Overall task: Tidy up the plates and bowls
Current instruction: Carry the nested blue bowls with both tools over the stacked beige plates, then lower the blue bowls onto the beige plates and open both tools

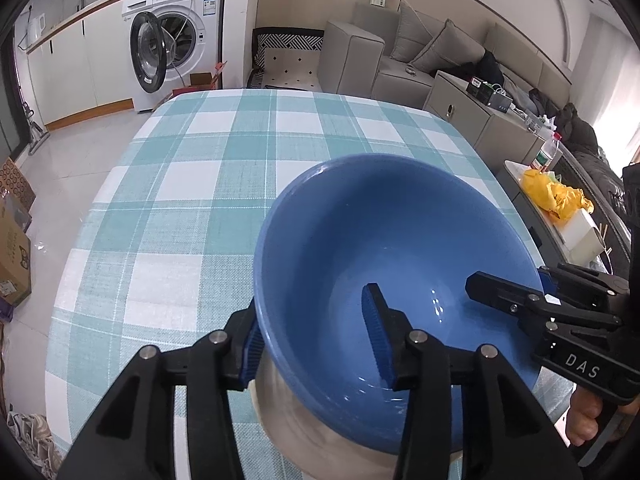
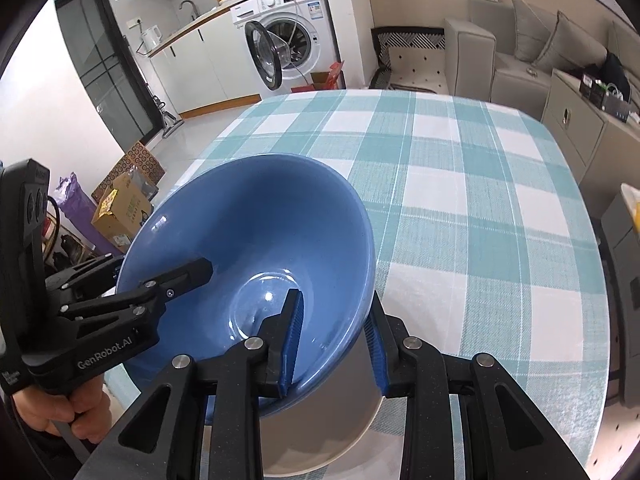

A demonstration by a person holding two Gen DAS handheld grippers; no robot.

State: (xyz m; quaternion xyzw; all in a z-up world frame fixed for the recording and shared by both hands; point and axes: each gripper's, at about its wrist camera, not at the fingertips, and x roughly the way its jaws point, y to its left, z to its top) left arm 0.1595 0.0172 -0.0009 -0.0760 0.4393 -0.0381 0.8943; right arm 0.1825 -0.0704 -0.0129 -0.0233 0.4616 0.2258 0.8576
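Observation:
A large blue bowl [image 1: 376,248] sits over a white plate [image 1: 288,412] on the checked tablecloth [image 1: 200,168]. My left gripper [image 1: 316,340] straddles the bowl's left rim, one blue pad inside and one outside, with gaps to the wall. My right gripper [image 1: 510,286] straddles the right rim. In the right wrist view the blue bowl [image 2: 248,240] sits above the white plate [image 2: 320,440], my right gripper [image 2: 336,340] stands wide around the rim, and the left gripper [image 2: 160,280] reaches in from the left.
The table's far half [image 2: 460,160] shows only cloth. A washing machine [image 1: 176,36] with its door open, a grey sofa [image 1: 400,52], a cabinet [image 1: 472,112] and a side table with a yellow bag [image 1: 556,196] surround the table. Cardboard boxes [image 2: 124,200] stand on the floor.

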